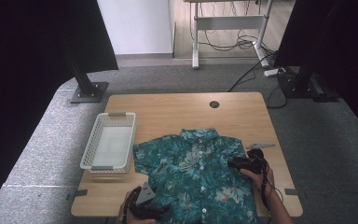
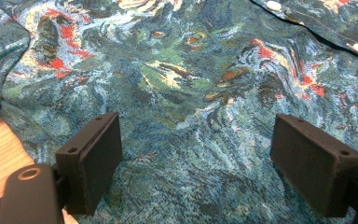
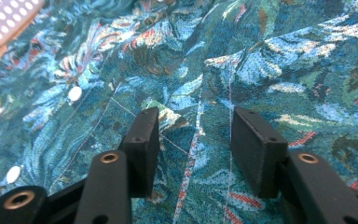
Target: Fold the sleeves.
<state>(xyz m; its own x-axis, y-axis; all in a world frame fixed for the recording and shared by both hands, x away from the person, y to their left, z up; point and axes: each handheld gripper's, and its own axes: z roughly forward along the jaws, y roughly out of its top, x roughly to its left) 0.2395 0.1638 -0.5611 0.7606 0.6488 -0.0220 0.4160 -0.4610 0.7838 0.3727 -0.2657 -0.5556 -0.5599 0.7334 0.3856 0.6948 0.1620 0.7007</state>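
On the near half of the counter [image 1: 177,109], toward the right, your shirt [image 1: 198,175] lies flat, front up, collar pointing to the far edge, hem hanging at the near edge. It's teal w/ a leaf print and red flecks; white buttons run down the middle. Both short sleeves are spread out to the sides.

Your left tool [image 1: 145,206] sits at the shirt's near-left part, close to the counter's near edge. In the left gripper view the left tool [image 2: 205,158] has its jaws wide apart, fabric under them, nothing pinched; bare wood shows at the left of that view.

Your right tool [image 1: 243,163] is at the shirt's right sleeve/shoulder area, near the counter's right edge. In the right gripper view the right tool [image 3: 193,149] has its jaws parted w/ a gap between, over a seam line of the cloth, not clamped on it.

A white mesh basket [image 1: 92,149] stands just left of the shirt, by the left edge, close to the left sleeve. A round cable hole [image 1: 214,104] is near the far edge.
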